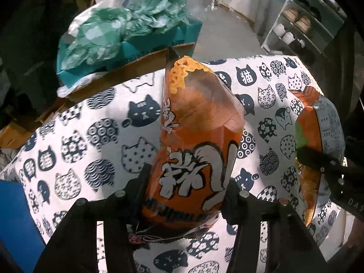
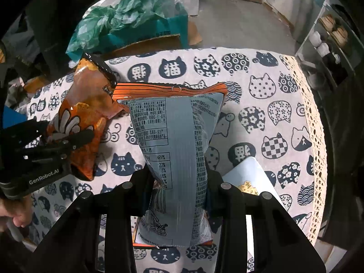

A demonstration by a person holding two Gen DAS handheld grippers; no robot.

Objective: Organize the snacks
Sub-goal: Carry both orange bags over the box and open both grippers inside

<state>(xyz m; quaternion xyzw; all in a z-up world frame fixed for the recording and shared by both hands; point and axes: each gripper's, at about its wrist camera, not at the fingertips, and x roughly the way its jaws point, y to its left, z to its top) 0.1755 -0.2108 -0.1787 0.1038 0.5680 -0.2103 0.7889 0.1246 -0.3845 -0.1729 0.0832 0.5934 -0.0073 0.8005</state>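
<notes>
My left gripper point(image 1: 187, 182) is shut on an orange snack bag point(image 1: 200, 118) with large white characters. It holds the bag near its lower end, and the bag stands up over the cat-print tablecloth point(image 1: 91, 136). In the right wrist view the same orange snack bag point(image 2: 84, 104) leans at the left in the left gripper point(image 2: 68, 136). My right gripper point(image 2: 179, 177) is shut on a second snack bag point(image 2: 175, 132), whose grey back with printed tables faces the camera under an orange top seal. In the left wrist view that second snack bag point(image 1: 318, 127) is at the right edge in the right gripper point(image 1: 307, 157).
A teal box point(image 1: 159, 45) stuffed with green plastic bags point(image 1: 127, 27) sits beyond the table over a cardboard box. A shoe rack point(image 1: 302, 22) stands at the back right. A white flat packet point(image 2: 250, 173) lies on the cloth right of my right gripper. A hand point(image 2: 13, 216) holds the left gripper.
</notes>
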